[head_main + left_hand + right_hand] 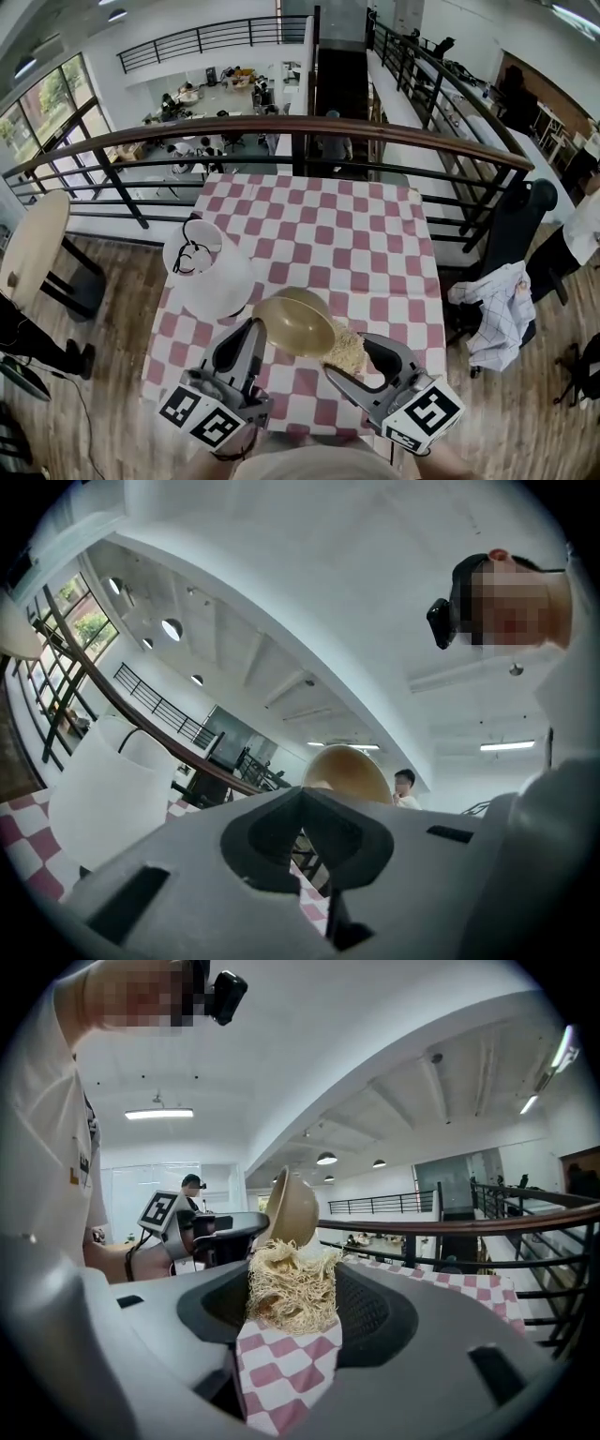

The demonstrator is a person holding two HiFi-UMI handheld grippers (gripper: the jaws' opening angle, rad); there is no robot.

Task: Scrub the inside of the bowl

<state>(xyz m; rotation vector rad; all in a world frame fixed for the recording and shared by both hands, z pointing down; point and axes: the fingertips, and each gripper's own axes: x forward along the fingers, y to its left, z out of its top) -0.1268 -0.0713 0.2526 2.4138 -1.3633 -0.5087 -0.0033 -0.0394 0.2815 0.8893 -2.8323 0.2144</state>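
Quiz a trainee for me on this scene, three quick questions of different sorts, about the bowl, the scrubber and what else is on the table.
1. True or false: the bowl lies flat on the checkered tablecloth.
2. The right tool grips: A) a fibrous scrubber; B) a spoon; C) nothing.
3. Fill in: in the head view, the white container stands to the bowl's ____.
Key: 1 false, the left tool holds it tilted by the rim; 2 A; 3 left.

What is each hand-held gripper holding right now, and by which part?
Left hand-held gripper: the tan bowl, pinched at its rim. Right hand-held gripper: the fibrous scrubber, clamped by one end.
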